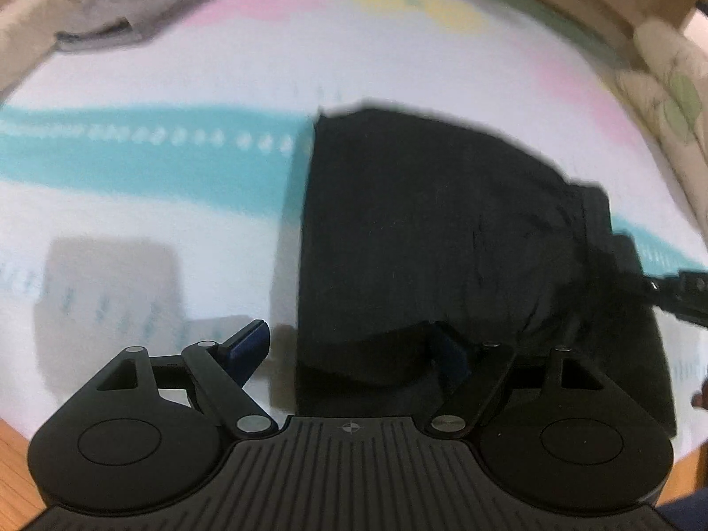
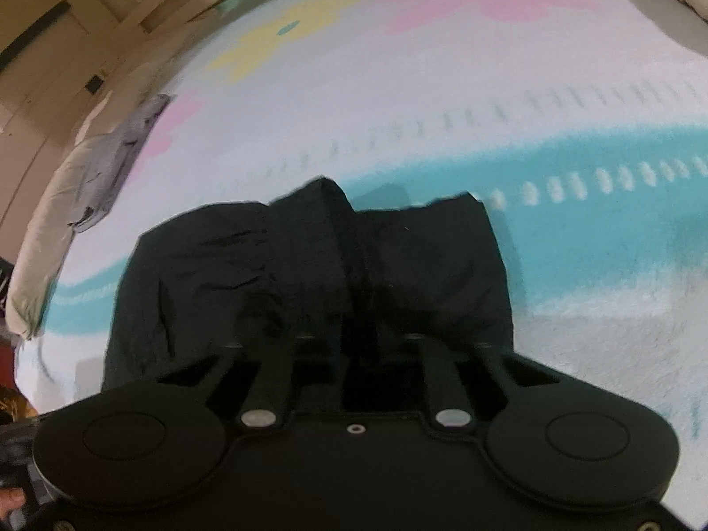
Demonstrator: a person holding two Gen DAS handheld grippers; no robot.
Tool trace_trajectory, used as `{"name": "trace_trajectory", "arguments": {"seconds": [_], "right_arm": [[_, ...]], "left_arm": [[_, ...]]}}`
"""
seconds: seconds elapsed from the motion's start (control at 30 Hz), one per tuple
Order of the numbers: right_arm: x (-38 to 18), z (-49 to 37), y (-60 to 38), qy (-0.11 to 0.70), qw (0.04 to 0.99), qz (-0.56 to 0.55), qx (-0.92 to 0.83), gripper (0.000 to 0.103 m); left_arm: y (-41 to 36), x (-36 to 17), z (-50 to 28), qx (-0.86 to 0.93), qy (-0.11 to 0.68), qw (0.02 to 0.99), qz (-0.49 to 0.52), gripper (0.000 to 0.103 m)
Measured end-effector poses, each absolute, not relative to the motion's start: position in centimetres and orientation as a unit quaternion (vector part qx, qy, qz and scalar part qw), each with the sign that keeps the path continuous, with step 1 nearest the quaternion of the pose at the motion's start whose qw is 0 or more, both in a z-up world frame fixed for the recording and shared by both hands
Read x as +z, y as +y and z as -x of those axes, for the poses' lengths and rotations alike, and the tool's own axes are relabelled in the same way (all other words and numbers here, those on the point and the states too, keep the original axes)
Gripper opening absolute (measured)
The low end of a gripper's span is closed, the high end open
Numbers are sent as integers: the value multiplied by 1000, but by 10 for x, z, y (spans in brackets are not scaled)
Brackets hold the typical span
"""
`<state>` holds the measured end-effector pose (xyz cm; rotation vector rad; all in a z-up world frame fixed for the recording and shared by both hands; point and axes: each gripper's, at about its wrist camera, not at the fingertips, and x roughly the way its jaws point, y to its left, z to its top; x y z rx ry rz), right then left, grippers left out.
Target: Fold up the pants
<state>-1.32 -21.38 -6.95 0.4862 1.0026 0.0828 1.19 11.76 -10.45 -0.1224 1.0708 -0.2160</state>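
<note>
1. Lay roughly folded into a squat block, those black thin-fabric pants [image 1: 420, 230], in the middle of a fluffy white blanket [image 2: 442, 88] with a teal stripe and with pink and yellow patches. One end puckered and lifted towards the right.

2. Looked closed on that puckered end, the right tool [image 2: 360, 336]. Its linkage arms were drawn inward and cloth was gathered between them, though the tips themselves were lost against the dark fabric. From the left wrist view, showed as a dark clamp at the frame's right edge, with the cloth drawn taut towards it.

3. Stood wide open and held nothing, the left tool [image 1: 349, 340]. One blue pad over bare blanket, the other tucked at the pants' near edge.

4. Risked dragging the whole block sideways, since only one end was pinched and nothing pinned the other. Would likely have undone the layers beneath.

5. Risked catching just the top layer, or the blanket's pile with it, if the left tool had closed where it stood.

6. Risked a slip from the right tool, given thin bunched cloth pulled taut.

7. Sat well apart at the blanket's far corner, a folded grey garment [image 1: 132, 13]. Probably no hazard.
</note>
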Motion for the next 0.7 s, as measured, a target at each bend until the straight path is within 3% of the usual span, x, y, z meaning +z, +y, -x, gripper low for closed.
{"name": "trace_trajectory", "arguments": {"seconds": [0.23, 0.37, 0.53, 0.57, 0.6, 0.67, 0.7], "right_arm": [[-19, 50, -221, 459, 846, -256, 87, 12], [-33, 53, -224, 508, 832, -218, 43, 5], [-64, 51, -237, 527, 828, -192, -12, 5], [-66, 54, -243, 519, 830, -202, -14, 7], [-65, 57, -249, 509, 833, -215, -9, 16], [-61, 59, -253, 489, 841, -231, 0, 18], [-61, 59, -254, 481, 844, -236, 2, 32]], "left_arm": [[127, -72, -3, -73, 439, 892, 72, 79], [105, -77, -5, -79, 452, 888, 34, 79], [70, -83, -1, -99, 461, 881, -33, 79], [66, -85, 0, -103, 463, 879, -43, 79], [63, -88, 1, -105, 467, 877, -49, 79], [57, -99, -1, -112, 491, 862, -60, 79], [55, -106, -2, -113, 503, 855, -63, 79]]}}
